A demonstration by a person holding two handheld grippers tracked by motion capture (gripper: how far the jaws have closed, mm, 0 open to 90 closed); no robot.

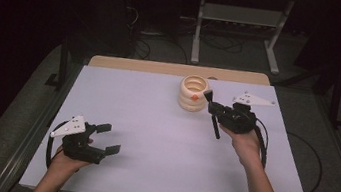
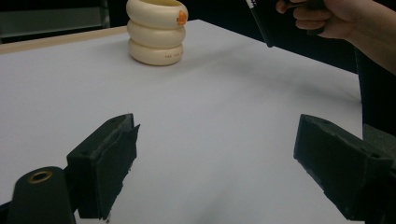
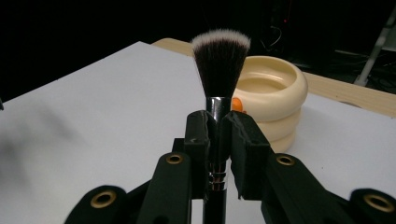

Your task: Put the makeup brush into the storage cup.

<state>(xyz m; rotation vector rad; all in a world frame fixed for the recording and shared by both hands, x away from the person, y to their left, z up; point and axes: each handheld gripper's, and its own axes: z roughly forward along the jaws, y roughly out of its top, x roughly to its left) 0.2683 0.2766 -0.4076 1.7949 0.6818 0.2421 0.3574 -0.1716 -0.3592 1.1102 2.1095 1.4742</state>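
A cream ribbed holder [image 1: 194, 93] with an orange spot stands at the back middle of the white table [image 1: 152, 139]. My right gripper [image 1: 217, 111] is shut on a black makeup brush [image 1: 212, 113], held just right of the holder with its bristles toward the holder's rim. In the right gripper view the brush [image 3: 219, 70] stands upright between the pads [image 3: 198, 140], its white-tipped bristles in front of the holder [image 3: 275, 93]. My left gripper [image 1: 108, 139] rests open near the front left edge. Its jaws stand wide apart and empty, and its own view shows the holder [image 2: 156, 32] far off.
A wooden strip [image 1: 177, 69] runs along the table's back edge. Metal stand legs [image 1: 197, 34] and cables lie on the dark floor behind. In the left gripper view the hand holding the other gripper [image 2: 327, 18] is at the upper right.
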